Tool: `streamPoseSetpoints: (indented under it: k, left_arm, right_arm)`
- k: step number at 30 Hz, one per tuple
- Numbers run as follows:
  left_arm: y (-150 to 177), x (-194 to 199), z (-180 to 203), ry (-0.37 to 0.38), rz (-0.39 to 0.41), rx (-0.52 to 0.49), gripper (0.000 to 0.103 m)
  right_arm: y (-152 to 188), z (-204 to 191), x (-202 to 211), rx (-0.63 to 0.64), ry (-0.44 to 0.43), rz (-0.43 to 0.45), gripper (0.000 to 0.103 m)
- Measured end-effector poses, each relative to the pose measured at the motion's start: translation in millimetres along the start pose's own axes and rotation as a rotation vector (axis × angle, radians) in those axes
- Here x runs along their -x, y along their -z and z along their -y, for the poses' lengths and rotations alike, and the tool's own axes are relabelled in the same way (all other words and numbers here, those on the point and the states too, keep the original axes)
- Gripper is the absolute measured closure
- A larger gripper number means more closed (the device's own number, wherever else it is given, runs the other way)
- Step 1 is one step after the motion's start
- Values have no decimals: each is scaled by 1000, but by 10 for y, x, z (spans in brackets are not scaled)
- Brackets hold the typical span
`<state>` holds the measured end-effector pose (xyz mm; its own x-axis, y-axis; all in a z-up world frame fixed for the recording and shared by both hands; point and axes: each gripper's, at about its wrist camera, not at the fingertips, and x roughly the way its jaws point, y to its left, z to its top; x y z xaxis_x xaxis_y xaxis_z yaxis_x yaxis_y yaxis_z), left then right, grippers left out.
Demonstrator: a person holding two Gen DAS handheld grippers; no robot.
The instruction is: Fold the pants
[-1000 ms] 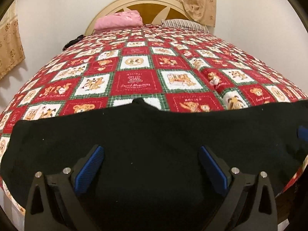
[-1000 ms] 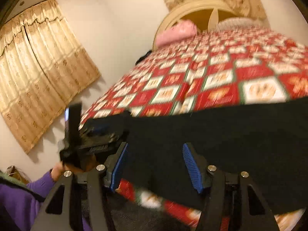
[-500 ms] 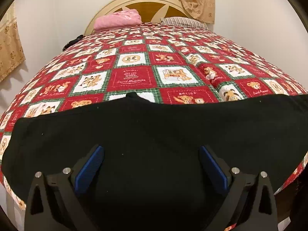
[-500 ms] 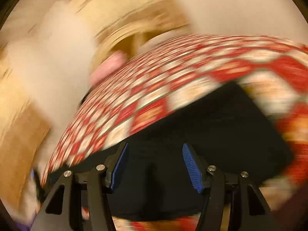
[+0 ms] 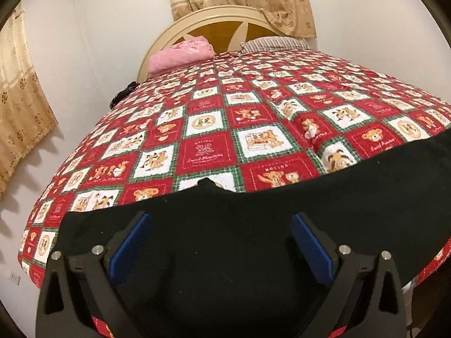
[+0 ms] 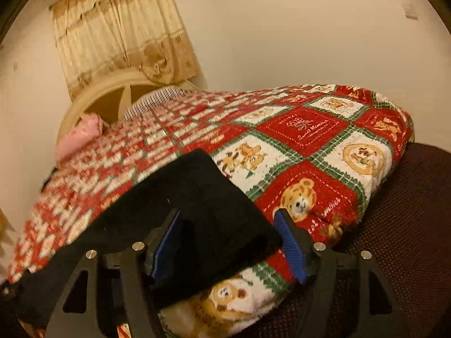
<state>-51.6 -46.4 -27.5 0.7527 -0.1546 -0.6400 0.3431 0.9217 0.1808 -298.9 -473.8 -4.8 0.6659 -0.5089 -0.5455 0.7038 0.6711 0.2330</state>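
Black pants (image 5: 225,239) lie flat across the near edge of the bed, stretched from left to right. My left gripper (image 5: 222,245) is open and hovers just above the pants near their middle, empty. In the right wrist view the right end of the pants (image 6: 197,205) shows as a squared black end on the quilt. My right gripper (image 6: 228,245) is open over that end, its blue pads either side of the cloth edge, holding nothing.
A red, white and green teddy-bear quilt (image 5: 253,118) covers the bed. A pink pillow (image 5: 180,56) and a striped pillow (image 5: 273,43) lie by the headboard. A dark mesh chair seat (image 6: 408,225) sits beside the bed's right corner. Curtains (image 5: 19,112) hang at the left.
My right gripper has swung fast from the left end of the pants to the right end. My left gripper has drawn back slightly and tilted; more of the room now shows.
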Motion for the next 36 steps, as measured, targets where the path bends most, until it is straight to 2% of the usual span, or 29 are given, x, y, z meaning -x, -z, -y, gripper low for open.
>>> streamPoseSetpoints:
  k: [6,10,13,15,17,19,22,25,32,36]
  left_arm:
    - [15,-26,-39,5,-18,25,1]
    - [31,-50,-86,-9,-32,33,1]
    - [54,-84,-125,-7,-48,53,1]
    - [73,-104,-151,0,-57,65,1]
    - [85,-109,-166,2,-61,71,1]
    - [91,-99,-185,5,-56,72,1]
    - [96,-95,-210,-3,-49,74,1]
    - [101,-115,-234,-4,-55,79,1]
    - [118,-125,-261,-12,-57,76,1]
    - [143,-134,-342,-10,-63,96,1]
  right_arm:
    - [78,-195,-57,80,127,-8,33]
    - [71,-190,-63,71,134,3,35]
    - [66,-168,-23,81,126,3,51]
    - [39,-173,-19,80,94,-5,81]
    - [9,-215,-21,87,79,-23,87]
    - [-21,-290,4,100,84,-28,89]
    - [-77,-381,129,67,14,2,89]
    - [-108,-581,242,90,-34,31,90]
    - [-121,-1240,454,158,-206,61,90]
    - [59,-1848,508,241,-339,37,90]
